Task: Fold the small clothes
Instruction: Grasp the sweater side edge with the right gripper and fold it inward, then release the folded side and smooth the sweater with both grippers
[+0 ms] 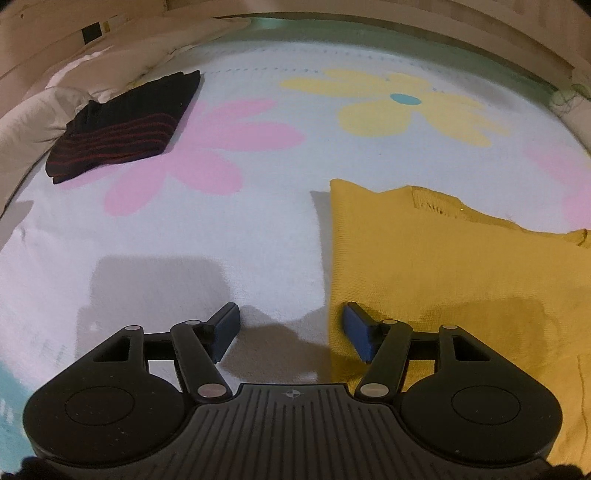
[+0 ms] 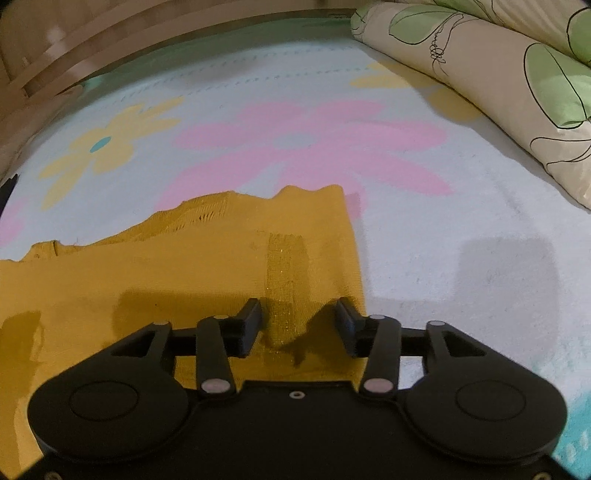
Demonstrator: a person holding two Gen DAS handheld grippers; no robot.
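Observation:
A mustard-yellow knit garment [image 1: 443, 266] lies flat on a white flowered blanket [image 1: 229, 229]. My left gripper [image 1: 291, 328] is open and empty, low over the garment's left edge, its right finger above the cloth. In the right wrist view the same garment [image 2: 184, 273] fills the left and middle. My right gripper [image 2: 299, 321] is open and empty, over the garment's right edge near a ribbed strip. A folded black garment with red stripes [image 1: 122, 129] lies at the far left.
A white pillow or bedding [image 1: 40, 110] lies beyond the black garment. A rolled quilt with green leaf print [image 2: 498, 85] lies along the right. A wooden bed frame [image 1: 443, 22] borders the far side. The blanket [image 2: 461, 229] is bare to the garment's right.

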